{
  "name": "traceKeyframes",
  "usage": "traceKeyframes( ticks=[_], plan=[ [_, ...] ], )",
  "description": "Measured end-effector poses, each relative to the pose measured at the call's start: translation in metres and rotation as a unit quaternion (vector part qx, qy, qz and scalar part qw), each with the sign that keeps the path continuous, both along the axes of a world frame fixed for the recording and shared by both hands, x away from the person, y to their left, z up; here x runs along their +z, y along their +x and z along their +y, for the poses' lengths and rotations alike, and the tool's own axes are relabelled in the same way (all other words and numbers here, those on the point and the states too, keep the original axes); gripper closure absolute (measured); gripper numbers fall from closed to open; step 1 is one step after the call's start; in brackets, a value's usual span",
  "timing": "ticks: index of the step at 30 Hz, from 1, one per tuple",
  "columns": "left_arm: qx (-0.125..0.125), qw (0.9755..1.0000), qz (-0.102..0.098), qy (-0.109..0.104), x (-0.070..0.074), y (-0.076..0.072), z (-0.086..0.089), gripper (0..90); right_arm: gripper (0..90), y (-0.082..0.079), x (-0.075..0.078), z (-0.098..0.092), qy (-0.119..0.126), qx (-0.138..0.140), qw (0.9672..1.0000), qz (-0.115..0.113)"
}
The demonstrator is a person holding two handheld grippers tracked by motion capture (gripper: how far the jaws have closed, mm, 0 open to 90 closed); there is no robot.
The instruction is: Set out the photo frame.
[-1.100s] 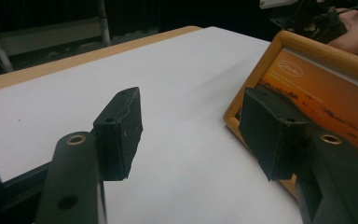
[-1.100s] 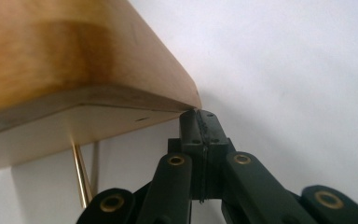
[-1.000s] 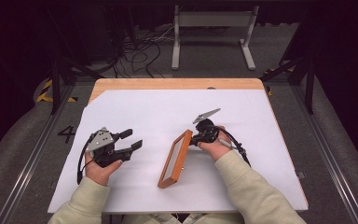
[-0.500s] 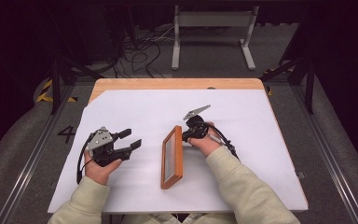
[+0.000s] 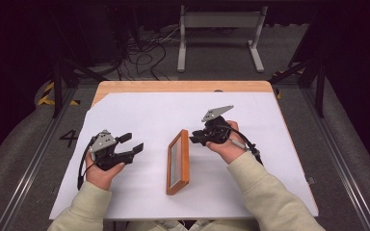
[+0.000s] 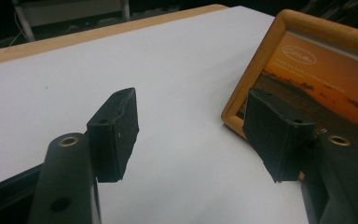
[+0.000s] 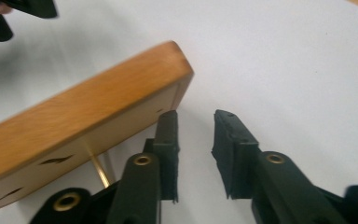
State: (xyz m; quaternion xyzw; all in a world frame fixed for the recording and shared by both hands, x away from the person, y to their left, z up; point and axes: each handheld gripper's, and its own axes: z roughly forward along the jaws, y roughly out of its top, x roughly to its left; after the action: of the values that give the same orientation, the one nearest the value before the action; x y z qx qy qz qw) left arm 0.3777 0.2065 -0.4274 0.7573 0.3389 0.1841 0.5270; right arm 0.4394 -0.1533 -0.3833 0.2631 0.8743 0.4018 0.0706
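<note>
A wooden picture frame [image 5: 179, 161] stands propped on the white sheet between my two hands; it holds an orange sunset print [image 6: 317, 70]. My right gripper [image 5: 194, 138] hovers just right of the frame's far end. Its jaws have just been opening and nothing is between them [image 7: 196, 135]. The frame's back edge [image 7: 74, 121] and its brass stand leg [image 7: 98, 170] lie just beside the jaw on the left of that view. My left gripper [image 5: 134, 143] rests left of the frame. It is open and empty [image 6: 196, 135], and its jaws have just opened a little wider.
The white sheet [image 5: 149, 110] covers a wooden table [image 5: 173, 86] whose bare edge shows at the far side. Beyond it are floor cables [image 5: 139, 53] and a metal stand [image 5: 219, 29]. Dark rails run along both sides of the table.
My right gripper held the tilted frame, set it more upright, then opened and drew back slightly to the right. The left hand has stayed in place.
</note>
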Motion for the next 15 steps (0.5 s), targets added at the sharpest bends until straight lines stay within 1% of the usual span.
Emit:
traceKeyframes(
  ticks=[2, 4, 5, 6, 7, 9, 10, 11, 12, 13, 14, 15],
  plan=[
    [0.001, 1.0000, 0.001, 0.003, 0.000, -0.001, 0.000, 35.0, 62.6, -0.006, 0.010, -0.002, -0.005, -0.004, 1.0000, -0.007],
    [0.007, 0.9998, 0.003, 0.017, 0.001, -0.001, 0.000, 34.3, 56.3, -0.011, 0.016, -0.004, -0.001, -0.005, 1.0000, -0.002],
    [0.009, 0.9998, 0.004, 0.020, 0.001, -0.001, 0.001, 34.0, 53.0, -0.013, 0.020, -0.006, 0.002, -0.006, 1.0000, 0.000],
    [0.012, 0.9997, 0.005, 0.023, 0.001, -0.001, 0.001, 33.6, 51.5, -0.015, 0.022, -0.006, 0.005, -0.005, 1.0000, 0.003],
    [0.014, 0.9996, 0.010, 0.022, 0.001, -0.001, 0.002, 33.2, 50.0, -0.018, 0.026, -0.007, 0.009, -0.004, 0.9999, 0.005],
    [0.016, 0.9994, 0.015, 0.028, 0.000, -0.001, 0.003, 33.1, 47.5, -0.022, 0.033, -0.008, 0.009, -0.005, 0.9999, 0.005],
    [0.017, 0.9993, 0.019, 0.027, 0.000, -0.001, 0.003, 32.9, 45.9, -0.025, 0.037, -0.008, 0.009, -0.007, 0.9999, 0.006],
    [0.017, 0.9993, 0.019, 0.027, 0.000, -0.001, 0.003, 32.8, 45.9, -0.025, 0.037, -0.008, 0.009, -0.007, 0.9999, 0.006],
    [0.017, 0.9993, 0.020, 0.026, 0.000, 0.000, 0.004, 32.7, 41.1, -0.029, 0.043, -0.008, 0.008, -0.005, 0.9999, 0.007],
    [0.017, 0.9993, 0.020, 0.026, 0.000, 0.000, 0.004, 32.7, 39.1, -0.031, 0.045, -0.008, 0.006, -0.006, 0.9999, 0.009],
    [0.017, 0.9993, 0.020, 0.026, 0.000, 0.000, 0.004, 32.7, 39.1, -0.031, 0.045, -0.008, 0.006, -0.006, 0.9999, 0.009],
    [0.015, 0.9993, 0.020, 0.027, 0.000, 0.000, 0.004, 32.5, 36.7, -0.033, 0.048, -0.007, 0.002, -0.007, 0.9999, 0.013]
  ],
)
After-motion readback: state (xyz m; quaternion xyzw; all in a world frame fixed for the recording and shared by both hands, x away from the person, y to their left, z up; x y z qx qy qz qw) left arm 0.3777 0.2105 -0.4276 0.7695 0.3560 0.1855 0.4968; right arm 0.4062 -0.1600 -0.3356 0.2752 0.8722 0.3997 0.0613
